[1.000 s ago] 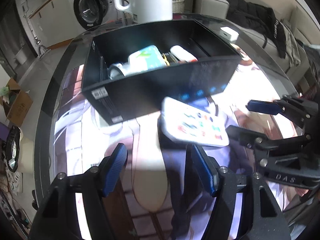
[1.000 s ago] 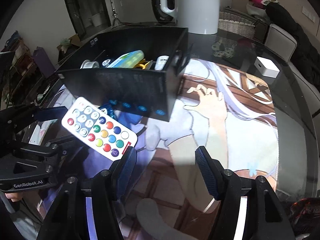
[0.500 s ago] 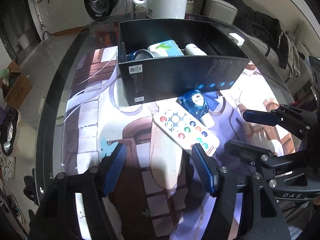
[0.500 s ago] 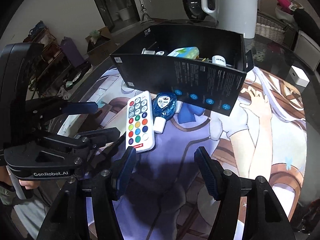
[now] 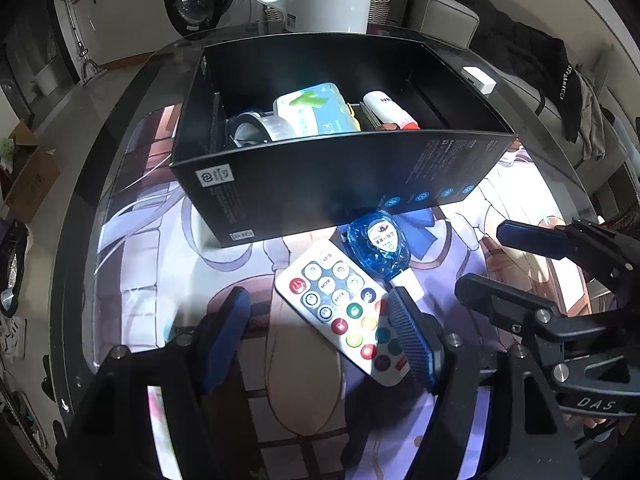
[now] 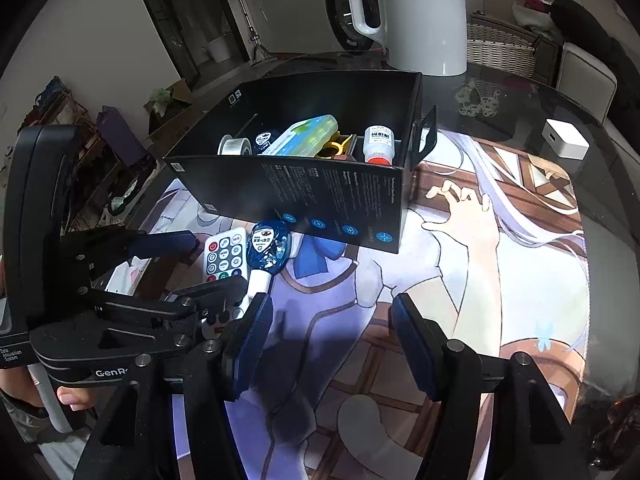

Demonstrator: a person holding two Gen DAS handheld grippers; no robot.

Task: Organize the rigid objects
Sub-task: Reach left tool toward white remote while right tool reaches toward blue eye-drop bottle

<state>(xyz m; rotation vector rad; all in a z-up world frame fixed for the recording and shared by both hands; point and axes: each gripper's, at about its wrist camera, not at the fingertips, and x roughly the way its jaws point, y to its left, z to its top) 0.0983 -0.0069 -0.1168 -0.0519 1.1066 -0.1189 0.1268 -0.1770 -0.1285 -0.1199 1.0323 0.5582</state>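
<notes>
A white remote point(image 5: 344, 312) with coloured buttons lies flat on the printed mat in front of a black box point(image 5: 320, 192). A blue correction-tape dispenser point(image 5: 380, 244) lies beside it, touching the box's front wall. My left gripper point(image 5: 320, 320) is open, low over the mat; its right finger overlaps the remote's near end. My right gripper point(image 6: 332, 328) is open and empty over the mat, right of the remote point(image 6: 224, 256) and dispenser point(image 6: 266, 250). The box point(image 6: 320, 200) holds a tape roll, a green pill case and a white bottle.
A white kettle point(image 6: 420, 12) stands behind the box. A small white charger cube point(image 6: 564, 138) sits on the glass table at the far right. The table's rounded edge point(image 5: 76, 240) runs along the left. A dark coat lies on the sofa point(image 5: 520, 52) beyond.
The remote went from raised in the air to lying on the mat by the blue dispenser. My left gripper moved forward and down around its near end. The right gripper came closer to the box.
</notes>
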